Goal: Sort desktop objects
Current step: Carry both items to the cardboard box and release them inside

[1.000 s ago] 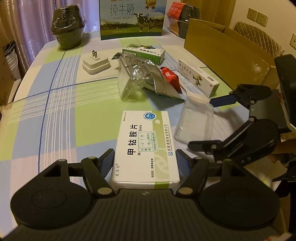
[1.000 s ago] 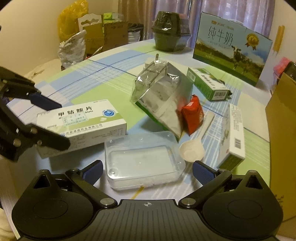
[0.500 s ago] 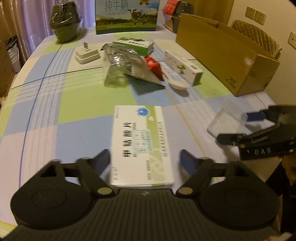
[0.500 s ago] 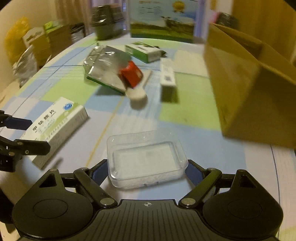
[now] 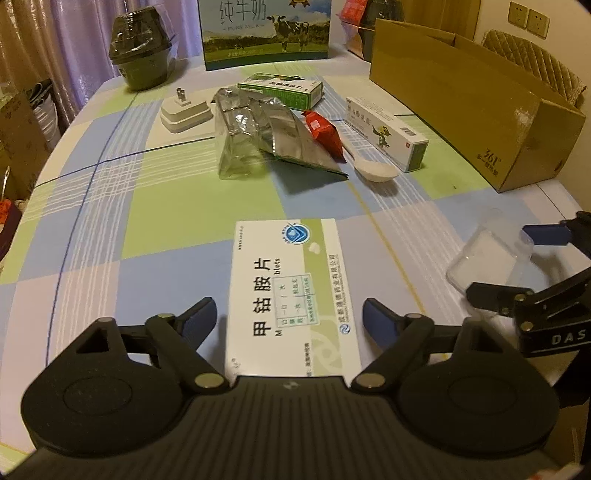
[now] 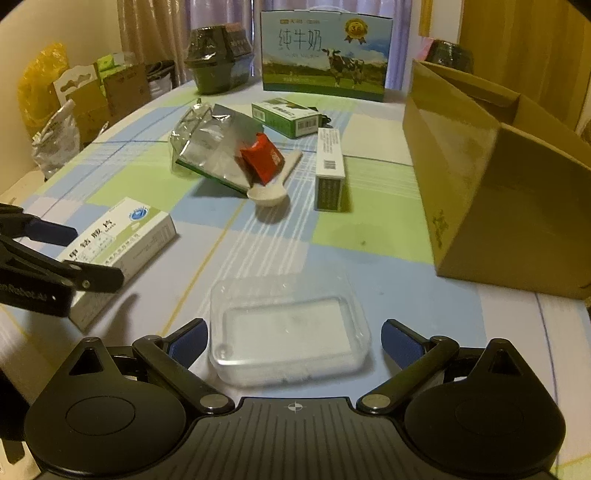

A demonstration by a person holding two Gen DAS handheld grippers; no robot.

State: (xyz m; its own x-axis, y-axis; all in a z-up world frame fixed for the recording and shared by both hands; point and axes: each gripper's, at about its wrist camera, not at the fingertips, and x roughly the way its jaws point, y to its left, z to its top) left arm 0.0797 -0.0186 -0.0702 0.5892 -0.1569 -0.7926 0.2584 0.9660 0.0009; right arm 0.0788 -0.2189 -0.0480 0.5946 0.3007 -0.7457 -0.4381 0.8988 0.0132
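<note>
A white and green medicine box [image 5: 291, 288] lies flat on the checked tablecloth near the table's front edge. My left gripper [image 5: 290, 317] straddles its near end, open, with a sliver of cloth showing beside each blue pad. To its right sits a clear plastic container [image 6: 288, 325], between the fingers of my right gripper [image 6: 293, 339], which is also open with gaps on both sides. In the right wrist view the medicine box [image 6: 122, 236] and left gripper [image 6: 74, 254] are at the left. In the left wrist view the container [image 5: 487, 258] and right gripper [image 5: 517, 264] are at the right.
An open cardboard box [image 5: 461, 103] stands along the right side. Mid-table lie a foil bag [image 5: 258, 136], red packet [image 5: 325, 133], white spoon [image 5: 373, 170], ointment box [image 5: 384, 129], green box [image 5: 284, 90] and plug adapter [image 5: 184, 114]. A milk carton [image 5: 266, 33] and dark bowl [image 5: 144, 62] stand behind.
Both grippers came back toward the table's front edge, bringing the medicine box and the clear container with them. Their fingers now stand slightly wider, off the objects' sides.
</note>
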